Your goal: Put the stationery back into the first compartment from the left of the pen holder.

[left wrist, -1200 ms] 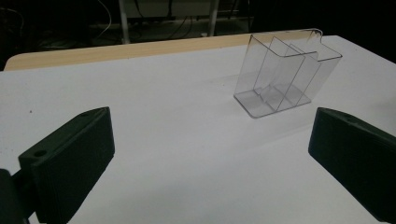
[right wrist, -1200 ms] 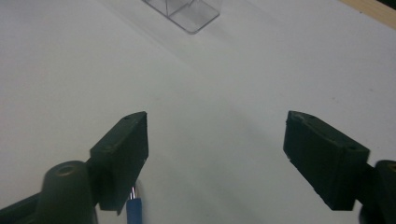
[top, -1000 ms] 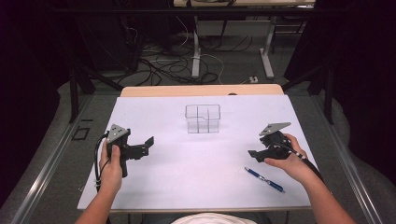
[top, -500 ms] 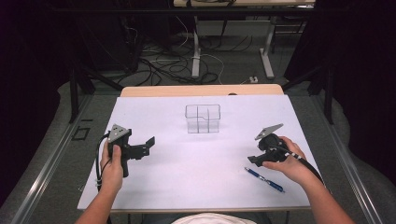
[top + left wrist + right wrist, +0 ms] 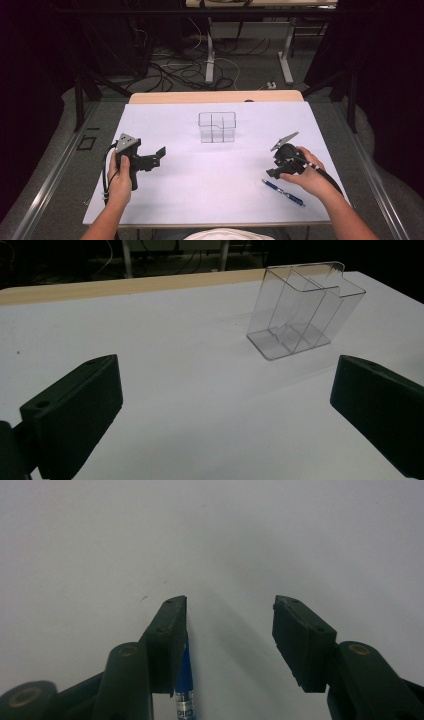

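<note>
The right gripper (image 5: 272, 172) is hovering over the blue pen (image 5: 283, 192) at the lower right of the high view, tipped down at the white table (image 5: 210, 200), and its jaws have just been closing, now sitting about half open with nothing pinched yet. In the right gripper view the pen (image 5: 184, 680) is peeking out right beside the left-hand jaw, not centred in the gap, so the person is probably needing to nudge sideways until the barrel sits mid-gap before squeezing. The left gripper (image 5: 157, 155) is idling at the left with jaws wide and empty. Farther up, mid-table, the clear organizer (image 5: 216, 127) is standing upright, well apart from the pen.
</note>
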A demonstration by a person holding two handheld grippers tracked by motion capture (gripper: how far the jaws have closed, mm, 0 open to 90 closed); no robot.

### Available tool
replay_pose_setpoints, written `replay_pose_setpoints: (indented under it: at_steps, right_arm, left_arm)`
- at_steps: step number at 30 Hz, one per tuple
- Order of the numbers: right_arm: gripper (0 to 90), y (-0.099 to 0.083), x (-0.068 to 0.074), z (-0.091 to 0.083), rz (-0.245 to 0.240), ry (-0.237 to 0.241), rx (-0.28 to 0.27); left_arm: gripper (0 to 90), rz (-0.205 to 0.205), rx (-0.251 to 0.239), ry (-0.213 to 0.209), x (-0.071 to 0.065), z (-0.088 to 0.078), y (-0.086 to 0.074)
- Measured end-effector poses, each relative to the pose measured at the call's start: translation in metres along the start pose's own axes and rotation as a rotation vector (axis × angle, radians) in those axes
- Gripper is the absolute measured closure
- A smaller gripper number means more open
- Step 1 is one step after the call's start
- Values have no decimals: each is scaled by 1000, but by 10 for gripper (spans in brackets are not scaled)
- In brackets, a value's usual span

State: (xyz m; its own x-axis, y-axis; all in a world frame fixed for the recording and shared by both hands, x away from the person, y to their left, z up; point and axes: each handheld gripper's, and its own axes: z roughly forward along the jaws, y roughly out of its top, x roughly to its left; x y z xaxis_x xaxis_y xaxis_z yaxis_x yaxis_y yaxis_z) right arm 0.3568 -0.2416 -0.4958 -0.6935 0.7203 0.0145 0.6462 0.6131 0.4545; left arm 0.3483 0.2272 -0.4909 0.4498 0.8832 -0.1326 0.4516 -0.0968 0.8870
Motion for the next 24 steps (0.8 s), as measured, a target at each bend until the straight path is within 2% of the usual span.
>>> replay_pose_setpoints:
  at_steps: [1,2,3,4,5,6,7,8,9,11,13,14,15,16,18,19,20,21,23,24]
  right_arm:
    - [486,0,0,0,-2,-13,14]
    - [492,-1,0,4,1,9,-29]
    - [497,0,0,1,5,9,8]
    - [504,-1,-1,2,-9,3,10]
    - [510,-1,1,3,-4,-15,-5]
    - [519,-1,0,4,-5,13,2]
    - [527,-2,0,5,-11,16,-14]
    - [531,-1,1,3,-20,6,20]
    - [541,-1,1,4,-25,21,24]
    - [548,-1,1,4,-28,19,31]
    - [561,0,3,4,-32,38,69]
    - [568,-1,3,7,-30,44,37]
    - [574,1,3,3,-45,44,119]
    - [579,0,4,6,-26,52,73]
    - [586,0,5,7,-27,57,82]
    - [589,0,5,7,-38,51,108]
    - [590,0,6,8,-28,60,84]
    - [592,-1,7,9,-10,60,90]
    - [595,-1,6,10,-35,68,95]
    - [599,-1,7,10,-21,79,103]
  left_arm:
    - [1,-2,0,0,0,0,0]
    - [1,-2,1,0,0,0,0]
    - [1,-3,0,1,0,0,0]
    - [1,5,2,5,1,0,0]
    - [1,-4,2,1,1,1,-1]
    - [1,-3,3,2,1,0,-1]
    - [1,-4,3,3,1,1,-1]
    - [1,-4,3,3,1,1,-1]
    - [1,-3,3,2,1,1,-1]
    - [1,-4,3,2,1,1,-1]
    - [1,-9,7,0,1,1,-1]
    - [1,-9,7,-1,1,1,-1]
    - [1,-9,7,0,1,1,-1]
    - [1,-9,8,-1,1,1,-1]
    - [1,-10,8,-2,1,1,-1]
    - [2,-10,8,-1,1,1,-1]
    - [1,-9,8,-2,1,1,-1]
    - [1,-6,7,-1,1,1,-1]
    - [1,-6,8,-1,2,1,-1]
    - [1,-6,8,-1,1,1,-1]
